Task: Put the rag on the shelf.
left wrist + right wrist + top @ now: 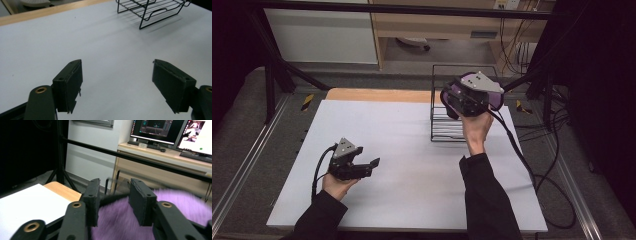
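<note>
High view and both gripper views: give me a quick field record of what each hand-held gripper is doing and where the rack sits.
left hand-held gripper: open, holds nothing, low over the white table
right hand-held gripper: raised over the rack, shut on purple furry item
purple furry item: between the jaws, blurred, its kind unclear
rack: black wire, at the table's far right, nothing seen in it

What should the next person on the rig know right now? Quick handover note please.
Right tongs: shut on a purple fuzzy item, held up above the black wire rack at the table's far right.
Left tongs: open, empty, low over the white table at near left.
Done: item picked up.
Left: probably set it into the rack, though the placement spot is a guess; the rack looks empty from here.
</note>
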Tool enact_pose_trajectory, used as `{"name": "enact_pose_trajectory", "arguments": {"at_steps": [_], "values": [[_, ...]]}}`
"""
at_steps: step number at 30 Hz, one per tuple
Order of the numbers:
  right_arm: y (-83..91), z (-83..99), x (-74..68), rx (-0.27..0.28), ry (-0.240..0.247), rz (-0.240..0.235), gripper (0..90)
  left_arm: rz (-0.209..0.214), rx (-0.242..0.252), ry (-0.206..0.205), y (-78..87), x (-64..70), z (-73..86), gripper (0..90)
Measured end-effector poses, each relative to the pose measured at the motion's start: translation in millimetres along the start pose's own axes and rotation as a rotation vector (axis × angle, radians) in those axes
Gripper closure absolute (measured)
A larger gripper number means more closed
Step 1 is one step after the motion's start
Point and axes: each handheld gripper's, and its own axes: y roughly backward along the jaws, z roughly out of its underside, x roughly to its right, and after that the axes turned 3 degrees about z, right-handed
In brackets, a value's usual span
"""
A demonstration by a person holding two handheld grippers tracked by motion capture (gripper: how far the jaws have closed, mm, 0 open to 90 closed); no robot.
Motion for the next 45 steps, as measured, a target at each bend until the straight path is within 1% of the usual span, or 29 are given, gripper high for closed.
{"name": "enact_pose_trajectory", "arguments": {"at_steps": [1, 3, 4, 6, 9, 12, 14, 16, 20, 24, 25, 26, 27, 28, 29, 30, 31, 32, 34, 35, 36, 37, 38, 42, 44, 45], "values": [[-2.5, -2.5, -1.8, -0.021, 0.016, 0.008, 59.9, 0.002, -0.004, 0.008, 0.1, -1.7, 2.5, 23.1], [-6.7, -3.1, -5.3, -0.059, 0.046, 0.034, 59.8, 0.0, -0.005, 0.012, 1.4, -4.8, 5.2, 22.7], [-6.8, -2.3, -6.6, -0.061, 0.056, 0.039, 59.8, -0.002, -0.001, 0.015, 2.1, -5.8, 6.1, 22.7], [-3.6, -2.2, -7.5, -0.052, 0.06, 0.033, 59.9, -0.002, 0.004, 0.018, 3.0, -7.6, 7.6, 22.6], [0.9, -3.3, -5.5, -0.06, 0.072, 0.031, 63.3, -0.004, 0.002, 0.021, 1.4, -8.6, 8.5, 22.6], [0.2, -3.8, -3.0, -0.077, 0.093, 0.035, 71.3, -0.001, 0.003, 0.016, 0.7, -8.4, 8.5, 22.6], [-0.2, -4.1, -1.5, -0.083, 0.093, 0.042, 79.7, 0.002, 0.011, 0.02, 0.8, -8.3, 8.8, 22.5], [0.5, -3.9, 0.1, -0.078, 0.094, 0.046, 90.0, 0.004, 0.013, 0.02, 1.3, -8.6, 9.4, 22.3], [3.5, -4.0, 1.6, -0.068, 0.104, 0.036, 90.0, 0.006, 0.009, 0.022, 0.6, -9.5, 10.8, 21.3], [7.5, -5.8, 3.1, -0.055, 0.08, 0.027, 90.0, 0.005, 0.006, 0.022, -0.3, -10.0, 11.0, 21.2], [7.4, -5.8, 2.8, -0.048, 0.076, 0.029, 89.9, 0.005, 0.007, 0.023, -0.7, -9.7, 11.0, 21.2], [6.8, -5.6, 2.5, -0.047, 0.074, 0.021, 80.9, 0.006, 0.006, 0.024, -1.0, -9.5, 11.1, 21.2], [5.3, -5.1, 1.6, -0.049, 0.072, 0.027, 69.7, 0.006, 0.005, 0.023, -1.1, -9.2, 11.3, 21.1], [3.7, -4.1, 0.5, -0.054, 0.082, 0.043, 62.3, 0.008, 0.004, 0.023, -1.3, -9.1, 11.5, 21.1], [2.5, -3.1, -0.2, -0.066, 0.093, 0.052, 59.6, 0.008, 0.003, 0.023, -1.4, -9.1, 11.7, 21.1], [2.1, -2.3, -0.5, -0.067, 0.097, 0.054, 57.9, 0.008, 0.001, 0.022, -1.5, -9.4, 11.9, 21.1], [1.7, -1.8, -0.5, -0.071, 0.094, 0.053, 58.2, 0.008, 0.001, 0.023, -1.8, -9.7, 12.1, 21.1], [1.9, -1.6, -0.4, -0.073, 0.096, 0.053, 61.0, 0.007, 0.0, 0.025, -2.0, -10.0, 12.3, 21.1], [3.4, -1.7, 0.7, -0.081, 0.106, 0.066, 72.4, 0.006, -0.001, 0.025, -1.9, -10.4, 12.6, 21.1], [4.6, -1.6, 2.2, -0.082, 0.101, 0.067, 77.5, 0.006, 0.0, 0.026, -1.7, -10.4, 12.5, 21.1], [5.6, -1.4, 4.2, -0.083, 0.089, 0.057, 83.5, 0.008, 0.002, 0.028, -1.5, -10.4, 12.3, 21.1], [7.0, -0.8, 6.0, -0.082, 0.081, 0.044, 86.9, 0.007, 0.003, 0.027, -1.3, -10.5, 12.1, 21.1], [7.9, 0.1, 7.2, -0.079, 0.077, 0.036, 87.8, 0.007, 0.004, 0.028, -1.2, -10.6, 12.0, 21.1], [13.0, 2.6, 9.8, -0.059, 0.07, 0.033, 89.1, 0.008, 0.0, 0.029, -1.3, -11.0, 12.5, 21.1], [17.8, 2.4, 12.6, -0.054, 0.061, 0.03, 89.2, 0.008, 0.001, 0.03, -1.3, -11.6, 12.6, 21.1], [21.2, 2.4, 15.1, -0.042, 0.054, 0.033, 89.2, 0.007, 0.001, 0.031, -1.2, -11.7, 12.7, 21.1]]}}
